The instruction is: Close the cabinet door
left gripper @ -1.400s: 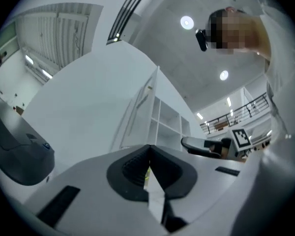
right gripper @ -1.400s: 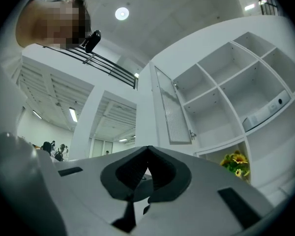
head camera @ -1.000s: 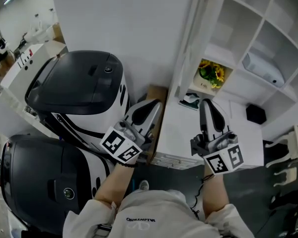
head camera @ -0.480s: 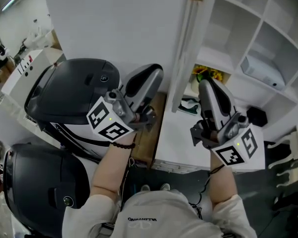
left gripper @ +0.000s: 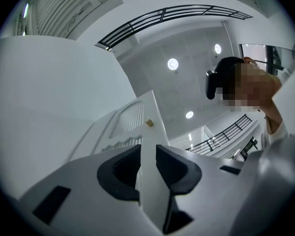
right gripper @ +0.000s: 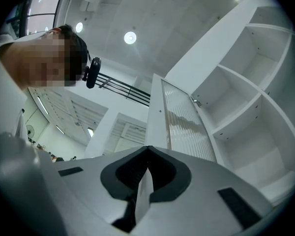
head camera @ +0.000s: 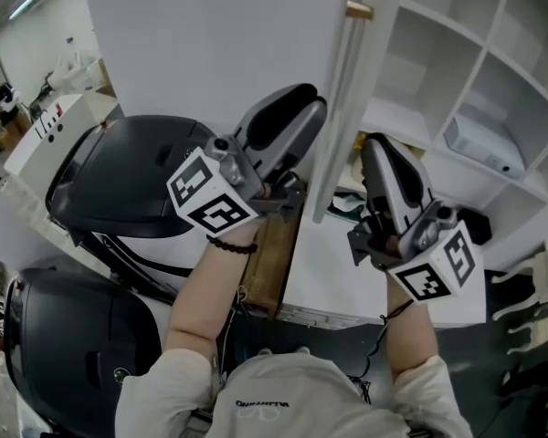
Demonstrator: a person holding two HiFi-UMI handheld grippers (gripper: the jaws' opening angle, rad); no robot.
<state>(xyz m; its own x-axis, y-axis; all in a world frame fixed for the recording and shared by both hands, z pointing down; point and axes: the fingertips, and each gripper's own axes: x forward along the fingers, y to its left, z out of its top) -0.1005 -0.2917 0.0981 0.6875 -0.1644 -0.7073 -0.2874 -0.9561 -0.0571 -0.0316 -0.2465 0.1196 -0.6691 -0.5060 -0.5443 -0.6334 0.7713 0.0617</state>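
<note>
White all over, the door [head camera: 228,44] stands open, swung out from the cabinet [head camera: 493,53] so that its narrow edge faces us, with a brass knob [head camera: 359,9] high on that edge. From the head view the door rises between our two hands.

We hold the left tongs [head camera: 297,112] on the side of the door's broad face, tilted upward and close beside the edge. Whether they touch it we cannot tell. Their jaws have just been opening and now stand apart. In the left gripper view only the white door shows beyond the gap, and the pads press on nothing.

We hold the right tongs [head camera: 384,158] on the cabinet side of the edge, also tilted upward, with their tips clenched together and nothing gripped. The right gripper view shows a ribbed panel on the door's inner face, with bare white compartments to its right.

Two black-lidded machines [head camera: 137,172] stand at our left, below the door.
</note>
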